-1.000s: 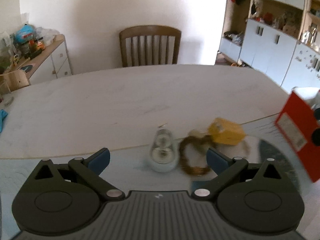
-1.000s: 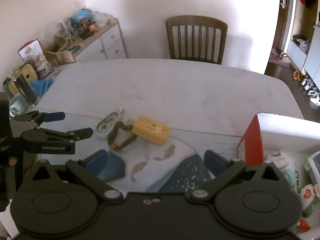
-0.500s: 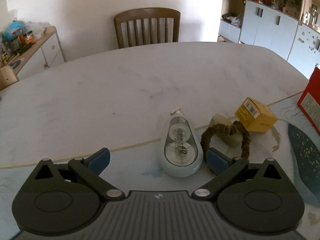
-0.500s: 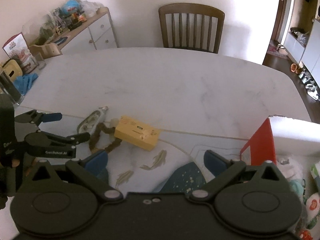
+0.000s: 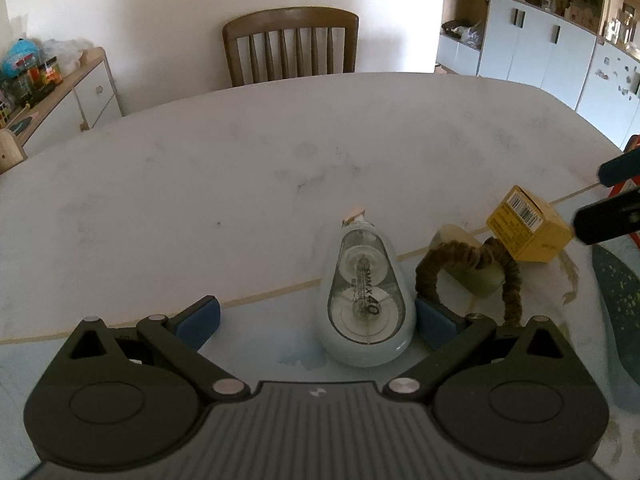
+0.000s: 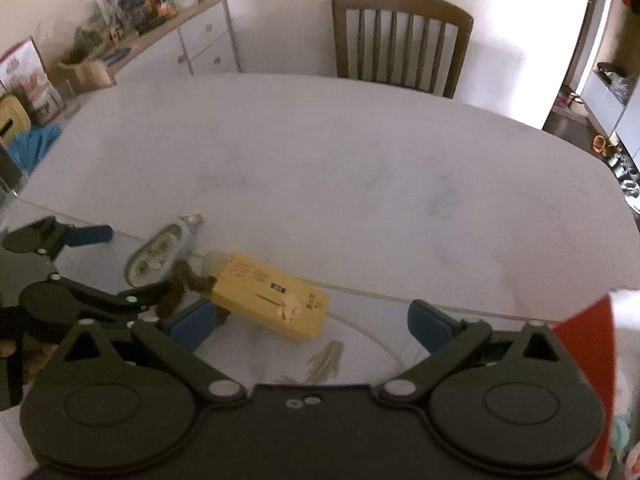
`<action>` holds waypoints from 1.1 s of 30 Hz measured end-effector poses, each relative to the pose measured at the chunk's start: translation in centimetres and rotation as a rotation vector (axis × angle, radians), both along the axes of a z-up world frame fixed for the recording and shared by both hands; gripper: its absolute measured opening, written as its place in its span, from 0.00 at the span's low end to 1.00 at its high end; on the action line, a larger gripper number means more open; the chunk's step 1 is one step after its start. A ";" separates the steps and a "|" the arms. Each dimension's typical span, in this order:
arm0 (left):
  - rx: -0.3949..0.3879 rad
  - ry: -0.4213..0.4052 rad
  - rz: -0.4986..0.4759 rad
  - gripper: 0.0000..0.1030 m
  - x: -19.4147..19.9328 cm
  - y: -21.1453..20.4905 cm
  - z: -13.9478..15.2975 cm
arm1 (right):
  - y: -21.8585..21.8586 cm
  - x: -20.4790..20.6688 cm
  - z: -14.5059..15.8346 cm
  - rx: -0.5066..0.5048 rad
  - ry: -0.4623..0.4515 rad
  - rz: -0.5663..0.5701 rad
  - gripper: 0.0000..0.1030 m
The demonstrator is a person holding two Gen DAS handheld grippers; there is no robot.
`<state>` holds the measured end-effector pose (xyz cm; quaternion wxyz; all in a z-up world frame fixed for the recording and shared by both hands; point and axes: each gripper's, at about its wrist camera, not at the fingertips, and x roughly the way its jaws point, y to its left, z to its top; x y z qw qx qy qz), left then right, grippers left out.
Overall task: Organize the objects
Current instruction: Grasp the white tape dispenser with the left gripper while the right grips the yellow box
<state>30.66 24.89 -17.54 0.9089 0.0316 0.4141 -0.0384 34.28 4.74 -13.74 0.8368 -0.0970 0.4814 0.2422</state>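
A pale correction-tape dispenser (image 5: 365, 300) lies on the table mat between my left gripper's open fingers, close to the right pad. My left gripper (image 5: 316, 320) is open around it. A brown hair tie (image 5: 472, 264) rests on a small pale roll (image 5: 476, 276) just right of it. A yellow box (image 5: 528, 230) lies further right. In the right wrist view my right gripper (image 6: 316, 326) is open, low over the mat, with the yellow box (image 6: 272, 296) between its fingers near the left pad. The dispenser (image 6: 160, 254) and my left gripper (image 6: 100, 264) show at left.
A red and white box (image 6: 592, 344) stands at the right edge of the mat. A wooden chair (image 5: 290, 46) is at the table's far side. A sideboard (image 6: 160, 40) with clutter stands at left. White cupboards (image 5: 540, 52) are at right.
My left gripper has moved forward and down, so the dispenser now lies between its fingers. My right gripper has moved left and down toward the yellow box.
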 end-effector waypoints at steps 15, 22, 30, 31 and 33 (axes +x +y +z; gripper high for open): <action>-0.016 -0.035 -0.053 0.73 -0.4 -0.6 0.4 | 2.0 1.3 -2.6 -0.020 0.078 0.171 0.74; -0.019 -0.030 -0.065 0.50 -0.3 -1.0 1.0 | 1.8 0.8 -2.5 -0.026 0.102 0.202 0.42; -0.045 -0.015 -0.025 0.50 -0.9 -0.7 1.5 | -0.2 -0.8 -2.2 -0.007 0.125 0.155 0.00; -0.053 -0.011 -0.019 0.50 -1.0 -0.7 1.6 | -0.4 -1.2 -2.2 -0.006 0.126 0.149 0.00; -0.066 -0.010 -0.012 0.50 -1.6 -0.7 1.8 | -0.7 -1.9 -2.0 0.000 0.134 0.140 0.00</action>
